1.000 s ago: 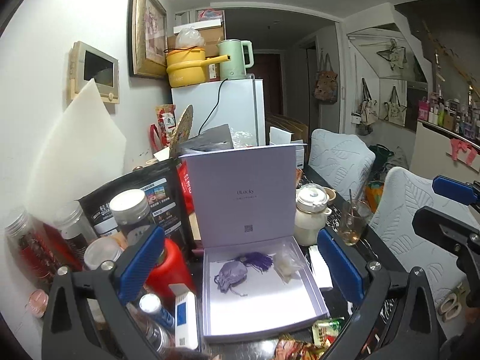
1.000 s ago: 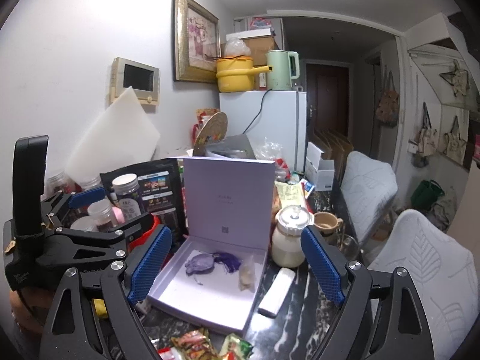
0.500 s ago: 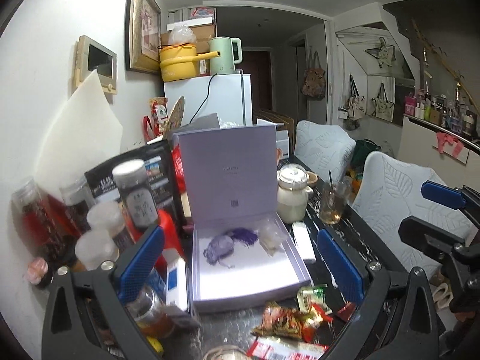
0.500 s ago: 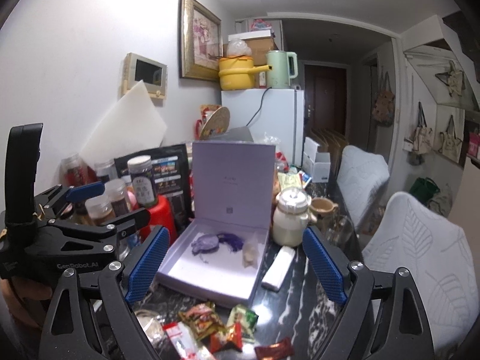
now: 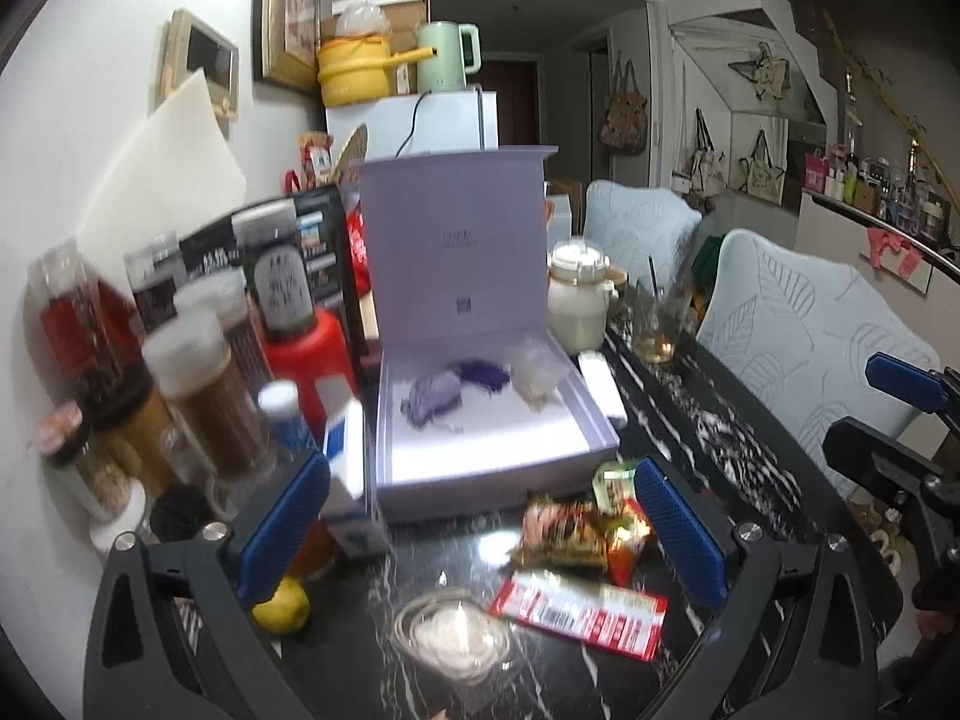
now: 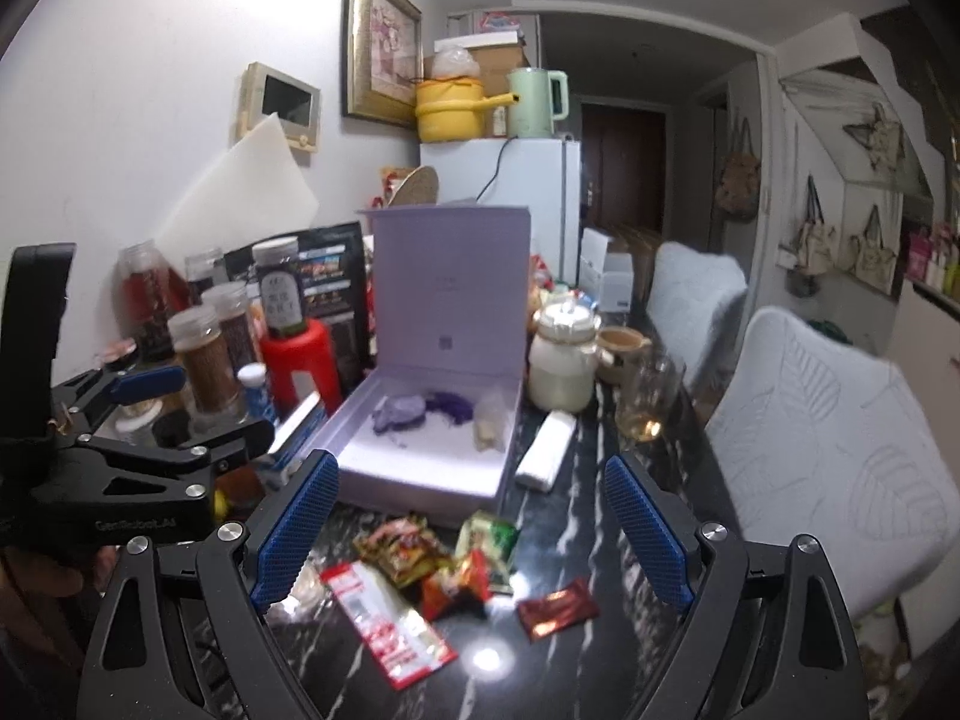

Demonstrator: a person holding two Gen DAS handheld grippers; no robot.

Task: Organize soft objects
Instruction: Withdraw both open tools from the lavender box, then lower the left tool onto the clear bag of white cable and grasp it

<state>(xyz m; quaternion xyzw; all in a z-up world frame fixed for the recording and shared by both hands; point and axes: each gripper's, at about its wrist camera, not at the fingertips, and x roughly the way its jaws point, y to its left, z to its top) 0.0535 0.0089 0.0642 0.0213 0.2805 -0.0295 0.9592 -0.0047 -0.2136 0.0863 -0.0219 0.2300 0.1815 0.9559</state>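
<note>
An open lilac gift box (image 5: 480, 450) (image 6: 420, 468) lies on the dark marble table with its lid upright. Inside lie a lilac fabric pouch (image 5: 433, 397) (image 6: 399, 411), a purple tassel (image 5: 483, 373) (image 6: 450, 403) and a small clear bag (image 5: 539, 373) (image 6: 489, 420). My left gripper (image 5: 480, 522) is open and empty, short of the box. My right gripper (image 6: 471, 525) is open and empty, above loose snack packets (image 6: 435, 558) (image 5: 576, 531). The left gripper also shows at the left of the right wrist view (image 6: 138, 420).
Jars and bottles (image 5: 192, 384) and a red canister (image 5: 309, 360) crowd the table's left. A white jar (image 5: 579, 306) and a glass (image 5: 657, 324) stand right of the box. A white packet (image 6: 549, 441) lies beside it. Padded chairs (image 6: 828, 456) line the right edge.
Both grippers have pulled back from the box and toward me, bringing the snack packets and table front into view. The box contents have not moved. Both grippers stay open.
</note>
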